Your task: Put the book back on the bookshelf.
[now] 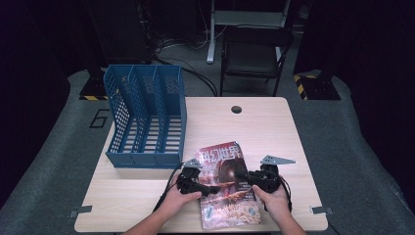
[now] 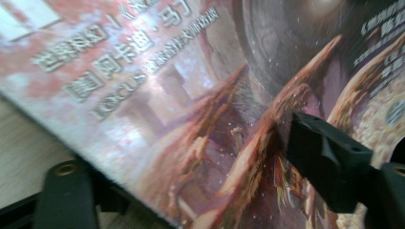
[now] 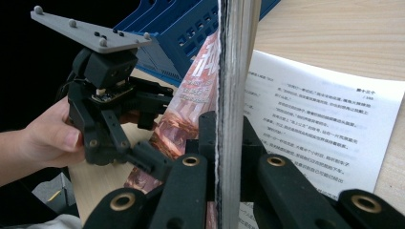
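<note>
Item: magazine (image 1: 227,186), desk's near edge, one side lifted | right tongs (image 3: 224,157) clamped on its cover edge | left tongs (image 1: 214,189) astride opposite edge, unclamped | pending: filing into blue file rack (image 1: 147,117), far-left corner.

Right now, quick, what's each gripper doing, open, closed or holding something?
Left gripper: open, jaws either side of the magazine's left edge, not clamped.
Right gripper: shut on the magazine's raised edge.
</note>
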`<state>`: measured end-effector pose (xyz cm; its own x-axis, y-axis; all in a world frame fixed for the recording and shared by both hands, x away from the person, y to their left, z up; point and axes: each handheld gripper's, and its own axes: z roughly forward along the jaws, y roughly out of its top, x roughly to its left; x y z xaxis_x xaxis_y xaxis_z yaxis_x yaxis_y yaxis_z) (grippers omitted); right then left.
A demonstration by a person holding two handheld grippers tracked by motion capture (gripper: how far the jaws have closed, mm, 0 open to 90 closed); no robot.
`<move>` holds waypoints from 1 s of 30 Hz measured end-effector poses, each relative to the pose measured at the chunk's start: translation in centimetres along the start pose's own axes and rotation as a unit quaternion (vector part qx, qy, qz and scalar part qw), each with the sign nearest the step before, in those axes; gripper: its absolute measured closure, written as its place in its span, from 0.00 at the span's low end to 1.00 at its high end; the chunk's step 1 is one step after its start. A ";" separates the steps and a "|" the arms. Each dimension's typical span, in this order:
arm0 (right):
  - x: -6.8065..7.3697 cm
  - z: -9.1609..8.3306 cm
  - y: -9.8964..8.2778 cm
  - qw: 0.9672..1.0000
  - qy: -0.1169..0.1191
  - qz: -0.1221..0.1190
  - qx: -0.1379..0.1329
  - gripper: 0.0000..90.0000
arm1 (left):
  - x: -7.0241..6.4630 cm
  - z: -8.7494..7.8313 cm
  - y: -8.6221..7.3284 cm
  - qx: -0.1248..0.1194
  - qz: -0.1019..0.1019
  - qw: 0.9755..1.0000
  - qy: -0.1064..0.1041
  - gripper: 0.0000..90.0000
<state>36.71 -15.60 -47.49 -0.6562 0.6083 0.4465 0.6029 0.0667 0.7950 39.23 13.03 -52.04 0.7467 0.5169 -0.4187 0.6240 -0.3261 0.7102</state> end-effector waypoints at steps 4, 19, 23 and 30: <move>0.0 0.1 0.0 1.000 0.004 -0.001 0.000 0.95 | 0.3 -0.6 0.1 -0.008 -0.024 1.000 -0.004 0.38; -0.4 -0.2 0.2 1.000 0.009 0.008 -0.003 0.95 | -0.8 -3.2 1.4 -0.018 -0.012 1.000 -0.006 0.71; -0.4 -0.2 0.4 1.000 0.013 0.004 -0.005 0.95 | -1.0 -3.9 1.9 -0.018 0.002 1.000 -0.002 0.75; -0.5 -0.4 0.7 1.000 0.020 0.007 -0.008 0.94 | -1.8 -5.2 2.6 -0.026 0.012 1.000 -0.004 0.80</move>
<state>37.33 -16.17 -46.97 -0.6659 0.5769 0.4730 0.6049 0.0465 0.7949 38.36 15.36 -46.50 0.7638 0.5023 -0.4053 0.5924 -0.2963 0.7492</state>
